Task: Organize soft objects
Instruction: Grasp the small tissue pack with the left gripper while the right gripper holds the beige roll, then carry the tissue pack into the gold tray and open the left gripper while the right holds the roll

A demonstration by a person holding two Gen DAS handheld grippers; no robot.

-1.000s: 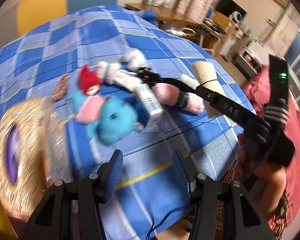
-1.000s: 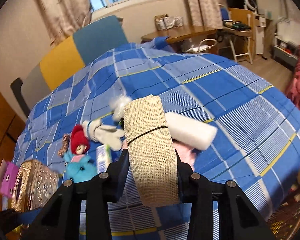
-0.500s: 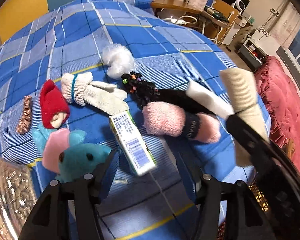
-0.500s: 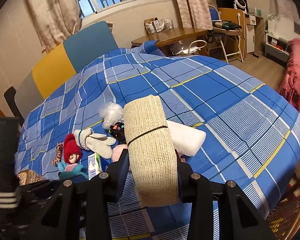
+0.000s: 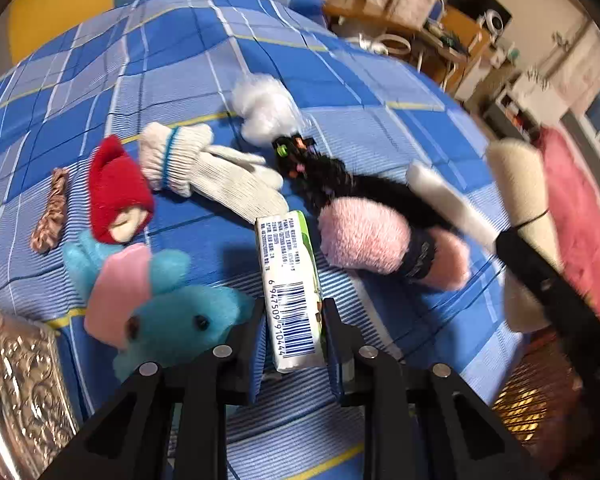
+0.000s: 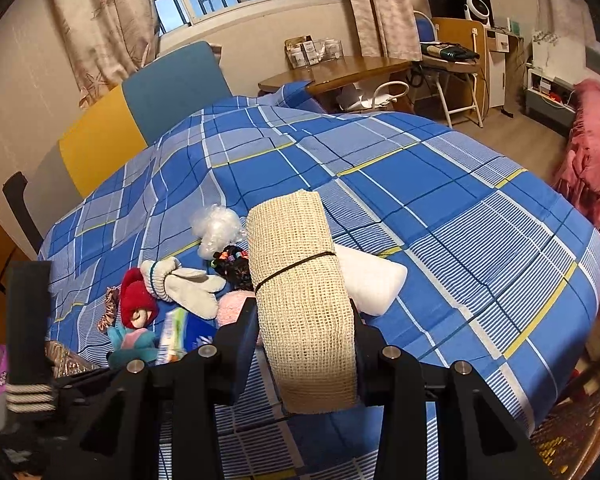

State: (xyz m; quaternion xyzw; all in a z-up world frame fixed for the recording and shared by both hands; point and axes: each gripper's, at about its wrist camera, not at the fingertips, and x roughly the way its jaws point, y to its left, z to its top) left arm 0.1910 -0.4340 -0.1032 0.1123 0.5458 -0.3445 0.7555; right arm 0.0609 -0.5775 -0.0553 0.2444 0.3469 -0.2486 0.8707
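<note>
On the blue checked bedspread (image 5: 204, 52) lies a white and green tissue pack (image 5: 290, 280) with a barcode. My left gripper (image 5: 294, 332) is closing on its near end, and both pads touch its sides. A blue and pink plush (image 5: 172, 312) lies just left of the fingers. A pink fluffy piece (image 5: 364, 240) lies to the right. Beyond are a red-hatted doll (image 5: 116, 196), a white glove (image 5: 208, 172), black hair ties (image 5: 320, 176) and white stuffing (image 5: 264, 108). My right gripper (image 6: 304, 320) is shut on a beige mesh roll (image 6: 300, 280), held above the bed.
An ornate gold box (image 5: 16, 380) stands at the near left. A white foam block (image 6: 372, 280) lies behind the roll. A brown scrunchie (image 5: 52, 212) lies at the far left. A wicker basket (image 5: 520, 408) sits below the bed's edge, pink fabric (image 6: 592, 148) to the right.
My left gripper has come down and forward over the tissue pack, and its jaws have narrowed from wide apart to flank the pack. The right gripper has kept the roll still.
</note>
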